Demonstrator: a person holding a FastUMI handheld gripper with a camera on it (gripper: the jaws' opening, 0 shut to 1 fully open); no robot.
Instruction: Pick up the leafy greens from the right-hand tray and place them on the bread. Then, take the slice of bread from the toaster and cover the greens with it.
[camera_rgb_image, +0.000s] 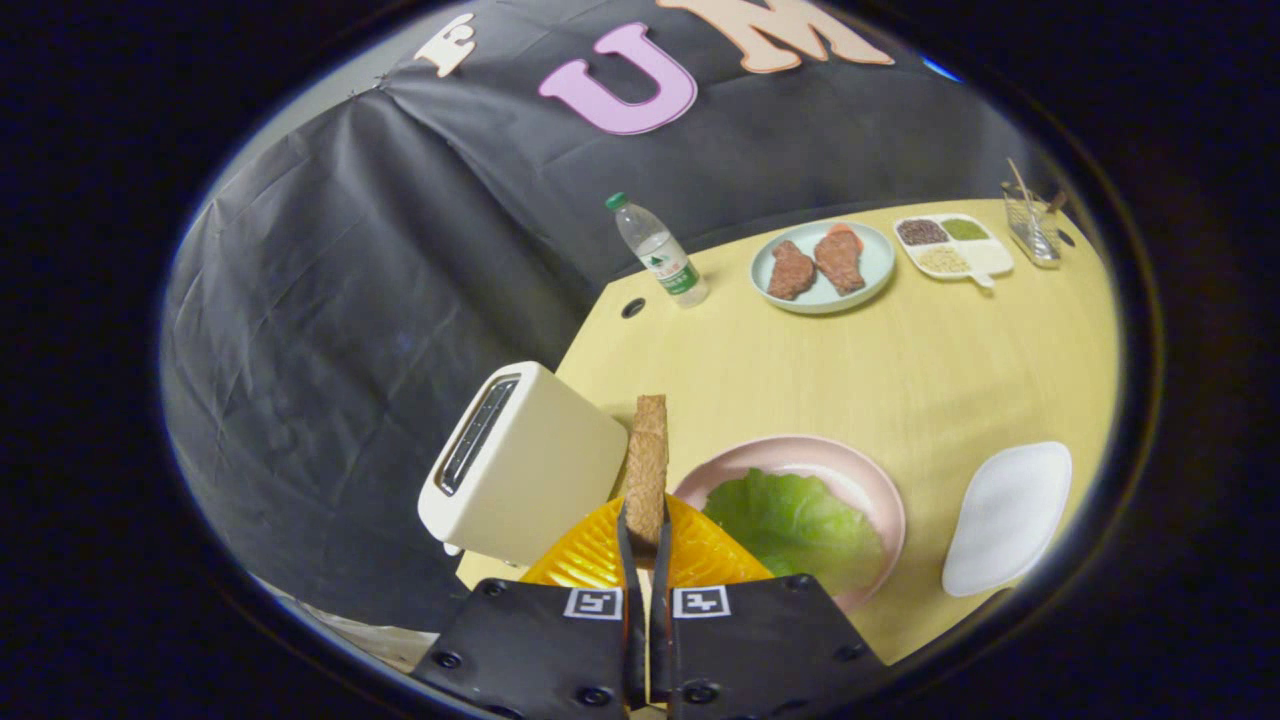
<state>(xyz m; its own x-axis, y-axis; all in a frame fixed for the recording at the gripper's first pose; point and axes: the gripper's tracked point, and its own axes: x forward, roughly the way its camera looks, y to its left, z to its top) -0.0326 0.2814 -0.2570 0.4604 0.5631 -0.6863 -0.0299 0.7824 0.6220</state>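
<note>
My gripper (645, 535) is shut on a brown slice of bread (648, 462), held edge-on and sticking up beyond the fingertips. The slice hangs between the cream toaster (520, 465) and the pink plate (850, 475). A green lettuce leaf (795, 525) lies spread over the pink plate, hiding whatever is beneath it. The toaster's slot (478, 432) looks dark and I cannot see into it. The white tray (1005, 515) on the far side of the pink plate holds nothing.
A pale blue plate (822, 265) with two brown meat pieces, a water bottle (660, 255), a divided dish of grains (950, 245) and a small wire holder (1032, 228) stand along the table's far edge. The table's edge runs close behind the toaster.
</note>
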